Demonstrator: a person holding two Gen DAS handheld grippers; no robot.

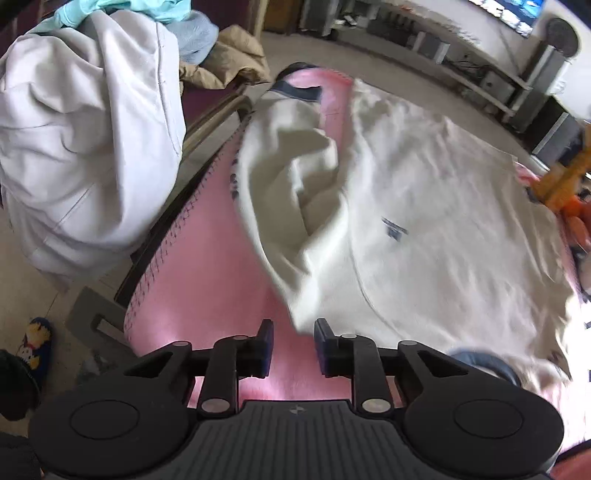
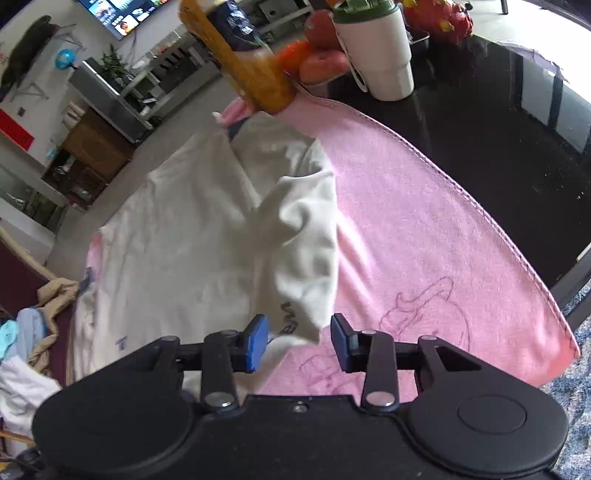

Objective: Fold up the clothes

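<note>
Here both grippers' jaws stood apart, empty; the white shirt (image 1: 424, 192) lay just ahead, its folded sleeve (image 2: 299, 236) nearest the right gripper (image 2: 299, 341).

Little can be read. On the white shirt (image 2: 207, 236), dark letters run along the folded sleeve (image 2: 295, 317) near its end, seen sideways; they look like "ue" or "we", and the rest is hidden in the fold. A small dark blue emblem (image 1: 394, 228) sits on the shirt's chest, too blurred to read. The pink towel (image 2: 424, 229) carries outlined drawing and large faint letters (image 2: 325, 369) by its near edge, not legible. A screen (image 2: 118, 14) on the far wall shows coloured tiles with print too small to make out.
</note>
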